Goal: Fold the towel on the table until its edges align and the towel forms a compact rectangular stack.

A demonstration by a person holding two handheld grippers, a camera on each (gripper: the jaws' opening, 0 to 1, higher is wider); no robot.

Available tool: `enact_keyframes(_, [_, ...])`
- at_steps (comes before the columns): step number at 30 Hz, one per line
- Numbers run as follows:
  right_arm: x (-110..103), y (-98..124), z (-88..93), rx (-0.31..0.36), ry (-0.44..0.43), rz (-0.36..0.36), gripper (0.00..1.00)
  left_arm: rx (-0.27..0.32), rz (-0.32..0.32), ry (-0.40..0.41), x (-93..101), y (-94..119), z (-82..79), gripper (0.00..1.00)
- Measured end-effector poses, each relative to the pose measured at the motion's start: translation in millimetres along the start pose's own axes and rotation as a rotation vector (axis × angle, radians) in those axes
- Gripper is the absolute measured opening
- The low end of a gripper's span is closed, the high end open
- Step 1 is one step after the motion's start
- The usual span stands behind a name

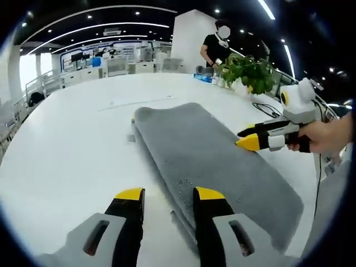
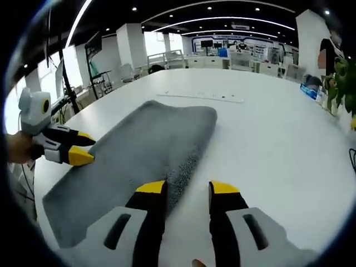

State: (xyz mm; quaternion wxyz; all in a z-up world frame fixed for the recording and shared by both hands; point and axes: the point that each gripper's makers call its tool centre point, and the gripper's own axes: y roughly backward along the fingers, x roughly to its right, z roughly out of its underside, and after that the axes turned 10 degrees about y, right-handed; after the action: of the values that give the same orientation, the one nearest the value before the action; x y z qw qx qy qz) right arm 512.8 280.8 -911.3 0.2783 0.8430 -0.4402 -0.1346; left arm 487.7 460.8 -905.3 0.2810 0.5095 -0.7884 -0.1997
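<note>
A long grey towel (image 1: 211, 161) (image 2: 139, 147) lies flat on the white table (image 1: 72, 150) (image 2: 278, 133) as a narrow strip. In the left gripper view my left gripper (image 1: 169, 194) is open at the towel's near long edge, its right jaw over that edge and nothing between the jaws. My right gripper (image 1: 248, 139), held in a hand, comes in from the right with its tips at the towel's opposite edge. The right gripper view has my right gripper (image 2: 188, 188) open, its left jaw over the towel's edge. There the left gripper (image 2: 83, 148) hovers open at the towel's left edge.
A potted plant (image 1: 250, 72) (image 2: 345, 78) and a black cable (image 1: 267, 108) sit at the table's far side, where a person (image 1: 214, 47) stands. A thin pale strip (image 2: 200, 96) lies on the table beyond the towel. A dark stand (image 2: 67, 83) rises beside the table.
</note>
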Motion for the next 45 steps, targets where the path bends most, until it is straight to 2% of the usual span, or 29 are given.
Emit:
enact_keyframes(3, [-1.0, -0.5, 0.3, 0.006, -0.003, -0.003, 0.26, -0.001, 0.004, 0.028, -0.7, -3.4, 1.8, 0.35])
enact_keyframes(5, [-5.5, -1.3, 0.6, 0.02, -0.019, -0.026, 0.21, -0.002, 0.038, 0.078, 5.6, -4.8, 5.4, 0.29])
enact_keyframes(6, [-9.6, -2.5, 0.5, 0.032, -0.034, -0.052, 0.15, 0.004, 0.044, 0.064, 6.1, -4.8, 4.6, 0.26])
enact_keyframes(8, [-12.1, -3.0, 1.2, 0.045, -0.042, -0.058, 0.11, 0.004, 0.064, 0.066, 13.4, -3.3, 5.4, 0.21])
enact_keyframes(13, [-12.6, -3.3, 0.7, 0.068, -0.039, -0.064, 0.09, 0.005, 0.088, 0.059, 18.7, -2.8, 3.1, 0.14])
enact_keyframes(18, [-13.7, -3.3, -0.8, 0.054, -0.007, -0.064, 0.07, 0.006, 0.085, 0.033, 22.4, -2.5, 2.9, 0.11])
enact_keyframes(22, [-9.9, -0.1, 3.1, 0.059, -0.062, -0.064, 0.07, 0.009, 0.064, -0.003, 25.4, -3.9, 4.2, 0.11])
enact_keyframes(27, [-6.3, 15.9, 13.1, 0.052, -0.03, -0.044, 0.06, -0.003, 0.071, -0.027, 41.9, -5.2, 11.2, 0.1])
enact_keyframes(31, [2.2, 34.4, 27.9, 0.06, -0.093, -0.013, 0.06, -0.005, 0.098, -0.035, 61.4, -3.4, 20.0, 0.1])
enact_keyframes(37, [2.5, 60.3, 45.8, 0.046, -0.082, 0.035, 0.06, -0.009, 0.12, -0.074, 87.4, 3.7, 35.8, 0.1])
enact_keyframes(43, [2.4, 67.4, 49.8, 0.029, -0.044, 0.056, 0.06, -0.006, 0.127, -0.036, 98.2, 13.8, 48.4, 0.1])
enact_keyframes(45, [2.8, 67.1, 49.7, 0.027, -0.059, 0.062, 0.06, -0.003, 0.123, -0.04, 99.6, 15.5, 50.3, 0.1])
